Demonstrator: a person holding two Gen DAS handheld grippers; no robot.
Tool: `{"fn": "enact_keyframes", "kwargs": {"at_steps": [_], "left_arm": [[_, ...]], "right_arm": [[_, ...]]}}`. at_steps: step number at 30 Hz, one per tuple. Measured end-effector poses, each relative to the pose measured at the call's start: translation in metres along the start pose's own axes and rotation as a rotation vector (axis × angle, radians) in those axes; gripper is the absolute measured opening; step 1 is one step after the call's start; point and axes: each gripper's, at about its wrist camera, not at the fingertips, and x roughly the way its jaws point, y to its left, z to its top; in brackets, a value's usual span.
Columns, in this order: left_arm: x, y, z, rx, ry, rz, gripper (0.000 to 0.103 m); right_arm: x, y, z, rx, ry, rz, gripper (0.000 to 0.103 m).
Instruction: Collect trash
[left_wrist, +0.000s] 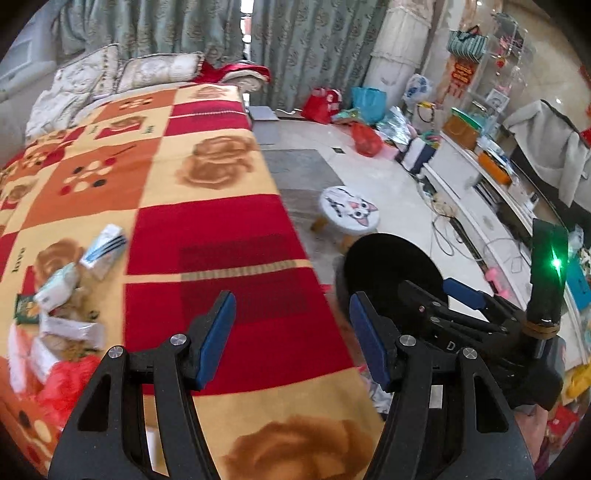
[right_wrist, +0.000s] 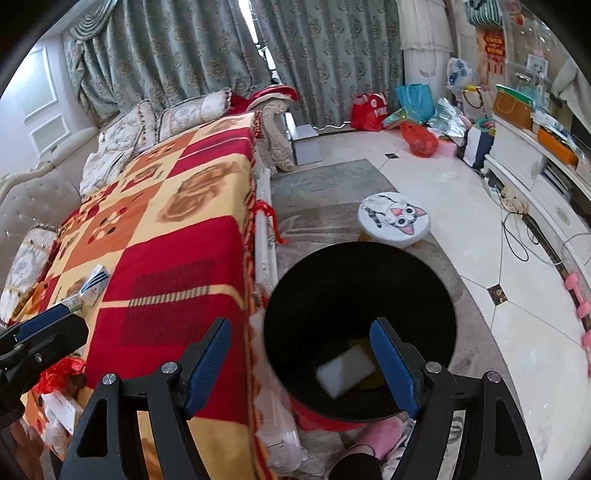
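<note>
The right gripper (right_wrist: 299, 362) stands released and empty over the black bin (right_wrist: 360, 332), a white packet (right_wrist: 347, 369) inside. The left gripper (left_wrist: 291, 339), likewise spread and empty, is judged nearer the remaining wrappers (left_wrist: 62, 295), lying on the blanket (left_wrist: 229, 229) to its left.

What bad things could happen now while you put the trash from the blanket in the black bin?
1. The right gripper is open above the black bin; a white piece looks blurred inside it. The bin sits tight against the blanket's edge, so later drops could miss.
2. The trash pile is a loose jumble, so the open left gripper may scatter pieces.
3. The cat stool stands close behind the bin.
</note>
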Motion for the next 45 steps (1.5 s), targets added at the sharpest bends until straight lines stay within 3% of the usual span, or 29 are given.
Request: {"fn": "enact_keyframes", "kwargs": {"at_steps": [18,31,45], "left_arm": [[-0.067,0.096,-0.02,-0.087,-0.08,0.148,0.063],[-0.1,0.165,-0.032,-0.17,-0.101,0.229,0.063],[-0.114,0.267,-0.058,-0.364,-0.034,0.255,0.063]], "right_arm": [[-0.01,0.126,-0.015,-0.142,0.005,0.113,0.078],[-0.012,0.193,-0.019,-0.218,0.019,0.198,0.079],[0.001,0.253,-0.046,-0.29,0.171,0.404,0.083]]}}
